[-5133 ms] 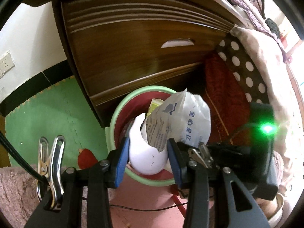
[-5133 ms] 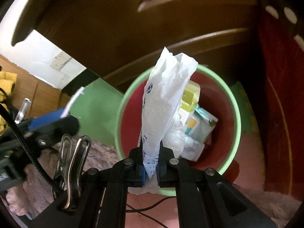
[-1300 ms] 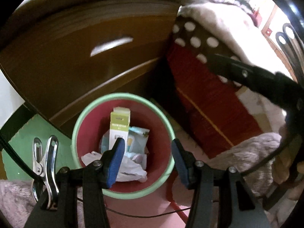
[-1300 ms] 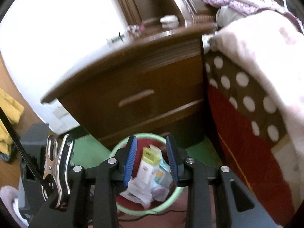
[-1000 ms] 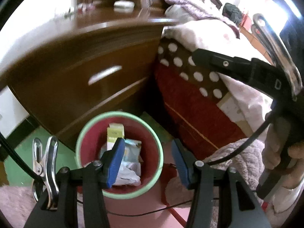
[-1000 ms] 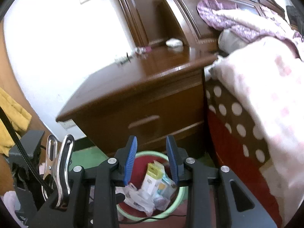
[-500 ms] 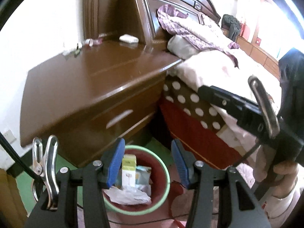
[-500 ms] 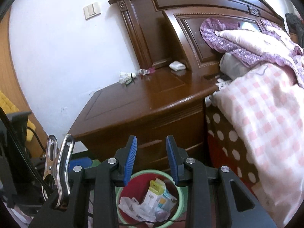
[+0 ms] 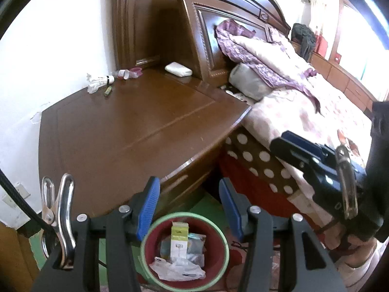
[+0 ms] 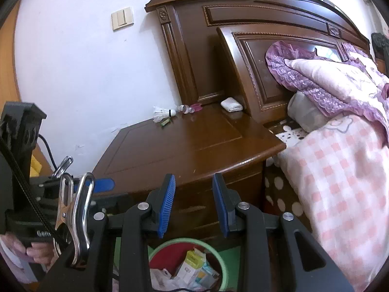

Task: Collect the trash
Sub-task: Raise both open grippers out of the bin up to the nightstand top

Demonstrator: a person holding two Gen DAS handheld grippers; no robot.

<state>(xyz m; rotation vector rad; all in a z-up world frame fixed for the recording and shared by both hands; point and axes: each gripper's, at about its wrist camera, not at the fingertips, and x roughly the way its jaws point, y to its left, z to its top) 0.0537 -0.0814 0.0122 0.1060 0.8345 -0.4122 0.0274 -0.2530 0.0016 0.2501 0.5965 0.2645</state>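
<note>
While both of my grippers hang above the floor beside the bed (image 10: 340, 170), I can see the trash bin (image 9: 220, 233) low in both views, standing on the floor in front of the brown nightstand (image 9: 136, 131). Its rim is pale green and its inside is red. Inside it lie a crumpled white plastic bag (image 9: 176, 270), an upright yellow-green and white carton (image 9: 179, 239) and a pale blue packet (image 9: 195, 243) just beside the carton.

My left gripper (image 9: 188, 206) has its jaws standing roughly half open with nothing between them; the bin shows through the gap below. My right gripper (image 10: 194, 202) has its jaws parted somewhat less, also empty, and through them I see the nightstand's drawer front and the bin's rim underneath. In the left view the right gripper appears at the right edge, carried by a hand (image 9: 357, 245), in front of the bed's spotted side.

On the nightstand's surface, near the wall, lie a white shuttlecock (image 10: 161, 113), a small green thing (image 10: 166, 122) just beside it that I cannot identify, a small clear bottle with pink (image 10: 188, 108) and a folded white cloth (image 10: 231, 104) against the headboard (image 10: 243, 36). A pink checked blanket (image 10: 345, 177) and a purple-trimmed quilt (image 10: 328, 77) cover the bed.
</note>
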